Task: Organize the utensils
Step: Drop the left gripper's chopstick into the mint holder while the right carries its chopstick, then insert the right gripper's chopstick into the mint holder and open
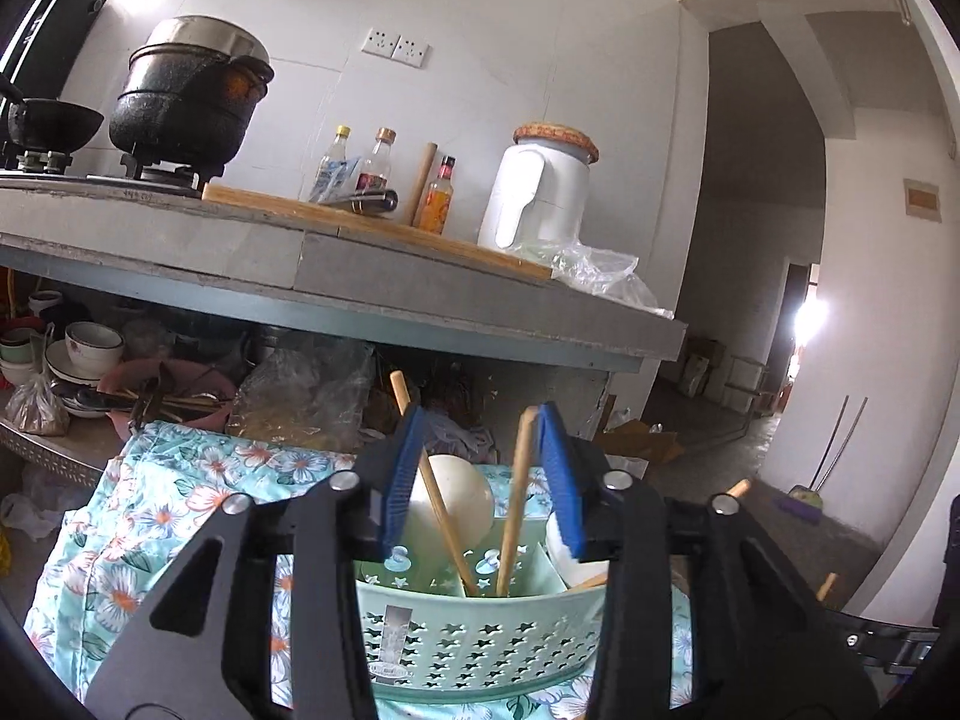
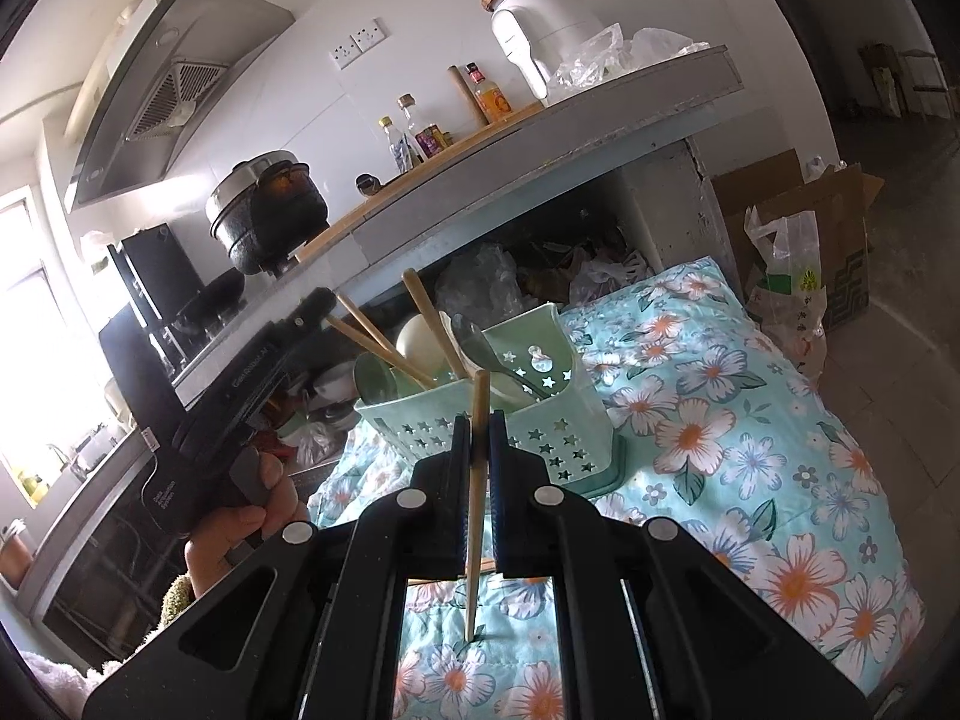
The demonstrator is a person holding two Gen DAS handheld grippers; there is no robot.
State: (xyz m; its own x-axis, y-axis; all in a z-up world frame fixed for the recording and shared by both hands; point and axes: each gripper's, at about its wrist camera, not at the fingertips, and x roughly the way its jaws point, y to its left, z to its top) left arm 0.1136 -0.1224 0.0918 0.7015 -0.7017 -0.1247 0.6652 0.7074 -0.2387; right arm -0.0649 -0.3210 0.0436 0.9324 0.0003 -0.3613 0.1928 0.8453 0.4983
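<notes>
Right gripper [image 2: 478, 438] pinches a chopstick [image 2: 477, 480] upright, just in front of the green caddy [image 2: 540, 432]; left gripper [image 1: 483, 480] spread over the caddy, chopsticks loose between its pads.

A black pot [image 1: 186, 102] and white jug [image 1: 540, 192] stand on the counter [image 1: 420, 312].

left gripper [image 1: 486, 480] fingers [image 1: 403, 474] apart, chopsticks [image 1: 515, 498] in green caddy [image 1: 480, 636]

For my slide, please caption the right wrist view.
Right gripper holds one chopstick before the green utensil basket.
</notes>
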